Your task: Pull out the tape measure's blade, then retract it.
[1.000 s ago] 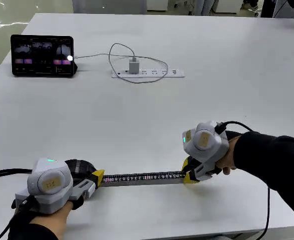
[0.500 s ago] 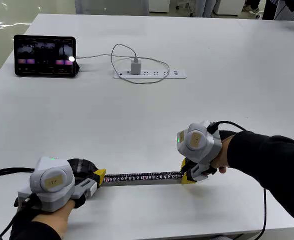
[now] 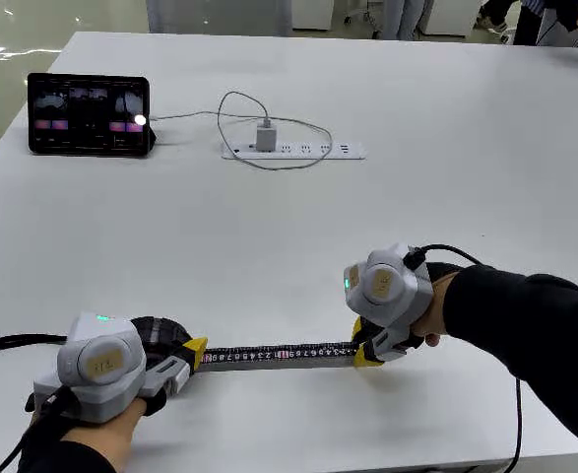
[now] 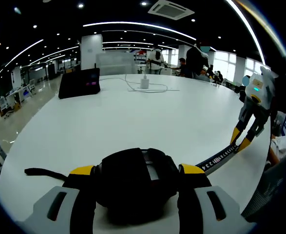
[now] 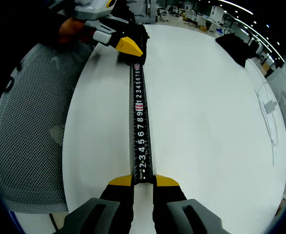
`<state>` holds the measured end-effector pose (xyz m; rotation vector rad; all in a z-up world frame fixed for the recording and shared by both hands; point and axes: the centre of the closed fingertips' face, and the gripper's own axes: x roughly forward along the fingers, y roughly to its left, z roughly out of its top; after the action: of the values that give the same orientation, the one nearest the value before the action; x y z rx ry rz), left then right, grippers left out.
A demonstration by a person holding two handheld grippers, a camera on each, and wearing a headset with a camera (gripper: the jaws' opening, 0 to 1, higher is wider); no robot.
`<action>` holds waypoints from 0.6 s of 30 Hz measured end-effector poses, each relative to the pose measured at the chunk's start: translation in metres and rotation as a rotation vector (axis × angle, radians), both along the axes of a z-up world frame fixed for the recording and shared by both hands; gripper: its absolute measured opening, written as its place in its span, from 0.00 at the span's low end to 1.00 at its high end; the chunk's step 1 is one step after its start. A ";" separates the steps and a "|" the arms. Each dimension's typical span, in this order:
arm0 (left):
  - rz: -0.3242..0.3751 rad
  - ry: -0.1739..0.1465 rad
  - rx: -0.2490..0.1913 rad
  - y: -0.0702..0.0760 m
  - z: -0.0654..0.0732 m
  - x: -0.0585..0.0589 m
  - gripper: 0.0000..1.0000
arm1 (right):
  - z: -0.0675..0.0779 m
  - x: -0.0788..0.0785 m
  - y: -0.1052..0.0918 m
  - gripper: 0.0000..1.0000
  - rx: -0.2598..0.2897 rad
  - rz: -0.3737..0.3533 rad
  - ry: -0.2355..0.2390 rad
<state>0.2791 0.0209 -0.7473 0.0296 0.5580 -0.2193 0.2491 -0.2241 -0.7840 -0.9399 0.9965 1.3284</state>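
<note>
Blade (image 3: 279, 353) runs level across the lower frame on the table (image 3: 367, 197), its case (image 3: 159, 331) clamped in the left gripper (image 3: 190, 352), its tip pinched by the right gripper (image 3: 365, 355); retracting means travelling leftward along that axis.

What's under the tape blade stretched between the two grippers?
White table; the blade runs along it from the tape measure, touching or not I cannot tell. The jaws of the right gripper cover its tip, and the blade hides the table strip directly beneath.
</note>
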 end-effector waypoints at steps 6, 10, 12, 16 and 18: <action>0.000 0.000 -0.002 0.000 0.000 0.000 0.64 | 0.000 0.001 0.002 0.10 -0.002 0.000 0.002; -0.001 0.000 -0.001 0.000 0.000 0.000 0.64 | 0.000 0.001 0.003 0.11 -0.006 -0.005 0.004; -0.001 0.000 -0.001 0.000 0.000 0.000 0.64 | 0.000 0.001 0.004 0.11 -0.007 -0.005 0.006; 0.000 0.000 -0.004 0.000 0.000 0.000 0.64 | 0.000 0.001 0.006 0.11 0.002 -0.011 0.009; 0.000 0.000 -0.004 0.000 0.000 0.000 0.64 | 0.000 0.001 0.006 0.10 0.005 -0.012 0.009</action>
<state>0.2792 0.0208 -0.7471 0.0260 0.5578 -0.2203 0.2497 -0.2178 -0.7836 -0.9231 1.0041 1.3254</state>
